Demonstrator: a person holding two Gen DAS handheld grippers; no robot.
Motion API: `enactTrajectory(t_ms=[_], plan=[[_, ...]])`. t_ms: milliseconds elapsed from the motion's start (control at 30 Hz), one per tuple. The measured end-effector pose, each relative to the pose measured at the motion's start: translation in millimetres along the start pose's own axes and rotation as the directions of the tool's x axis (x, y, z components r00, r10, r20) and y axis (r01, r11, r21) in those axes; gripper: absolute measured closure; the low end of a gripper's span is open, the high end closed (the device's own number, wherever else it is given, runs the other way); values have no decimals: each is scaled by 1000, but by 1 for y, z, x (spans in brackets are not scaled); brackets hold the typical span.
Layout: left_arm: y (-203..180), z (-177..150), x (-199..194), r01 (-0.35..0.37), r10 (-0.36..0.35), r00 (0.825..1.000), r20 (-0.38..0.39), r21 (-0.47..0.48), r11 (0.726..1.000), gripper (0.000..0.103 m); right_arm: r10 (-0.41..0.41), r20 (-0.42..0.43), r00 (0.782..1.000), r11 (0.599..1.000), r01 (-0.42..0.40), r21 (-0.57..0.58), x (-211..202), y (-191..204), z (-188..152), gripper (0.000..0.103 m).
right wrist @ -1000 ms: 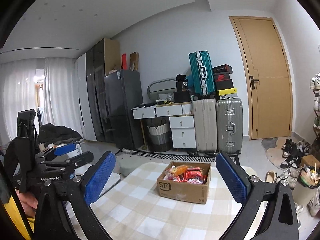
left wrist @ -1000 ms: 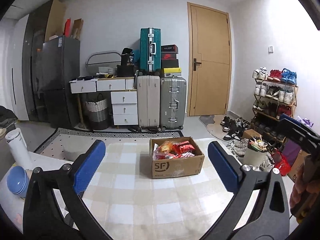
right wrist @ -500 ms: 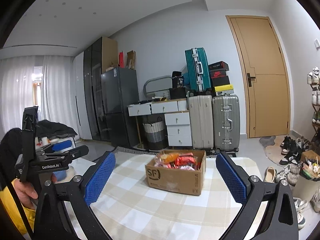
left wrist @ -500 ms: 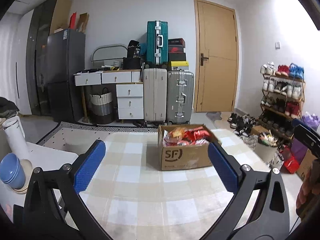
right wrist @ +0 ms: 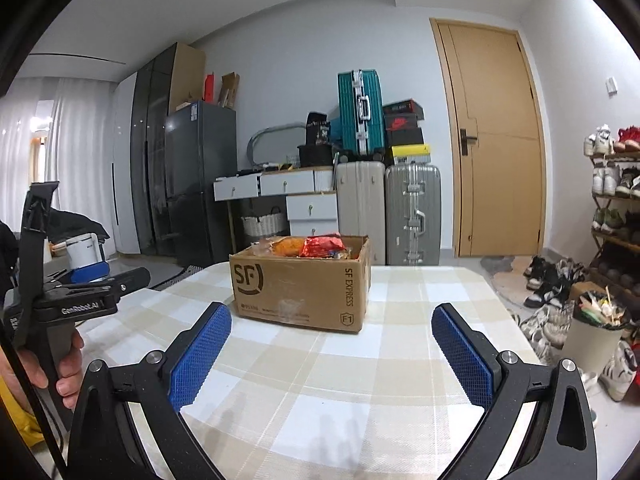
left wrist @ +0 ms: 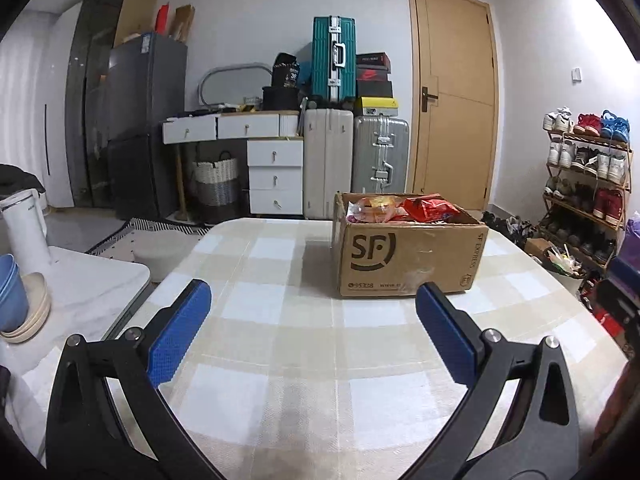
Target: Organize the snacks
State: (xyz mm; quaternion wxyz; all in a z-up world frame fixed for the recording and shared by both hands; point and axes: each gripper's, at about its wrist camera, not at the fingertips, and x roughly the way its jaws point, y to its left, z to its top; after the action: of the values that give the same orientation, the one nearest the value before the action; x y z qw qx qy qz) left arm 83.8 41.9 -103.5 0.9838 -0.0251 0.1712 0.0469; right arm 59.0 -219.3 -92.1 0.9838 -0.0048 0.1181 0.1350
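A brown cardboard box [left wrist: 404, 258] marked SF stands on the checked tablecloth [left wrist: 304, 344], filled with red and orange snack packets [left wrist: 400, 208]. My left gripper [left wrist: 312, 308] hovers open just above the cloth, short of the box, with nothing between its blue pads. From the right wrist view the same box [right wrist: 300, 284] sits ahead and slightly left, its snack packets [right wrist: 316, 246] showing over the rim. My right gripper [right wrist: 330, 334] is open and empty in front of it. The left gripper's body [right wrist: 76, 300] appears at the far left, held by a hand.
A white side table [left wrist: 80, 280] on the left carries a white kettle [left wrist: 24, 228] and stacked bowls [left wrist: 16, 304]. Behind the table are suitcases [left wrist: 356, 168], drawers and a fridge. A shoe rack [left wrist: 584, 184] and a full bin [right wrist: 596, 332] stand on the right.
Both grippers have dropped lower and moved closer to the table, so the box looks larger and is seen from the side. Both stay open and empty.
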Motion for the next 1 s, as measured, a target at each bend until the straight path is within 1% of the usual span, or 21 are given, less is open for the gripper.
enactTrajectory(t_ms=[67,167,233,300,367,533,767,1000], plan=[[2,-10,3,6,-6,1000,22,0,1000,1,-10,27,1000,1000,10,-4,-1,0,-7,1],[3,-21,10,21,-21,998,60,5,1000,1,-33,24,999,999,34,-5,-5,-1,-9,1],[5,-26,10,23,-24,995,97,8,1000,1,-30,28,999,1000,30,2,-7,-3,-7,1],[5,-28,15,36,-37,994,106,7,999,1,-22,28,999,1000,21,8,-6,-1,-6,1],[2,-30,16,34,-36,994,100,15,999,1,-22,21,1000,1000,22,4,-6,0,-5,1],[2,-34,38,43,-44,998,49,30,999,1,-17,14,1000,1000,17,3,-5,2,-6,1],[2,-34,53,47,-49,997,53,38,998,1,-22,17,1000,1000,22,21,-3,1,-7,1],[4,-33,51,44,-46,998,53,35,998,1,-26,12,1000,999,26,21,-5,2,-9,1]])
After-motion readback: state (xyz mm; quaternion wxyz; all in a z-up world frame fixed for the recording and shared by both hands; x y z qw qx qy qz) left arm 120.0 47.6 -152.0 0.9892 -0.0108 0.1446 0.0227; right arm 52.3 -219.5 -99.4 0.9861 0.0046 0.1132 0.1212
